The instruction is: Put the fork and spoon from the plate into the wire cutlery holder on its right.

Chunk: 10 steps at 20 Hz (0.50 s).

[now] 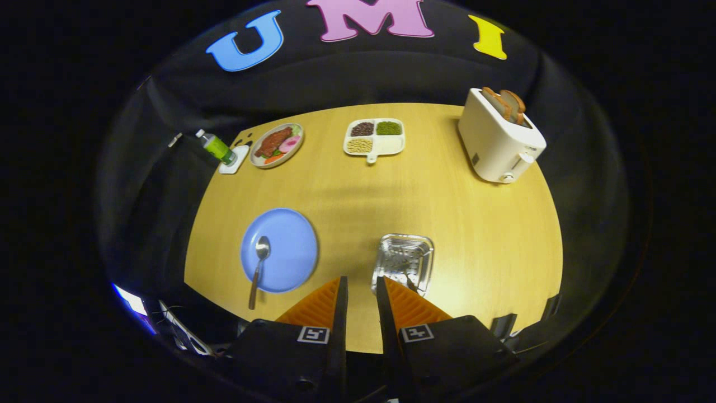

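My gripper [362, 280] hangs above the near edge of the yellow wooden table [475, 224], fingers nearly together with a narrow gap, holding nothing. The silver wire cutlery holder [404, 262] sits just ahead of the right finger, something metallic inside, possibly the fork. The steel spoon [258, 268] lies on the round blue plate [285, 246], handle overhanging its near rim. Bare tabletop separates plate and holder.

The gripper [361, 280] points toward twelve o'clock, its two fingers [339, 305] nearly together, a narrow gap between them, clasping nothing.
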Each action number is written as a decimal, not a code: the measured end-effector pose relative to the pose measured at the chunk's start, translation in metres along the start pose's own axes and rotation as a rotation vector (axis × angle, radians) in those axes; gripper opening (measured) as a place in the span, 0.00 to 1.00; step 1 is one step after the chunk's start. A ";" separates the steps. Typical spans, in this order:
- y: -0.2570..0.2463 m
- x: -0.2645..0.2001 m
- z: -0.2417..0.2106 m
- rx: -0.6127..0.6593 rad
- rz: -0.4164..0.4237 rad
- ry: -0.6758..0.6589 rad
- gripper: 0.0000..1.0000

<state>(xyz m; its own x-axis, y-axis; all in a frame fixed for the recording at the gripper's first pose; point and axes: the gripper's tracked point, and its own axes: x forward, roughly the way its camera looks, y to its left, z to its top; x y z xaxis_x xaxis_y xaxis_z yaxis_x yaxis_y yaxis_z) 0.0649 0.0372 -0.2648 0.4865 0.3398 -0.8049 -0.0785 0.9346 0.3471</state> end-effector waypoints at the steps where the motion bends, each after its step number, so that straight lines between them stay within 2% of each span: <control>1: 0.022 0.005 -0.003 -0.007 0.038 0.016 0.32; 5: 0.100 0.046 -0.023 -0.025 0.145 0.115 0.32; 10: 0.157 0.111 -0.052 -0.066 0.151 0.238 0.32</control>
<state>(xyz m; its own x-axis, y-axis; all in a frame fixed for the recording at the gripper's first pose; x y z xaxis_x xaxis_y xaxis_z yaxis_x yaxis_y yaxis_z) 0.0615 0.2267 -0.3247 0.2479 0.4839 -0.8393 -0.1947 0.8735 0.4461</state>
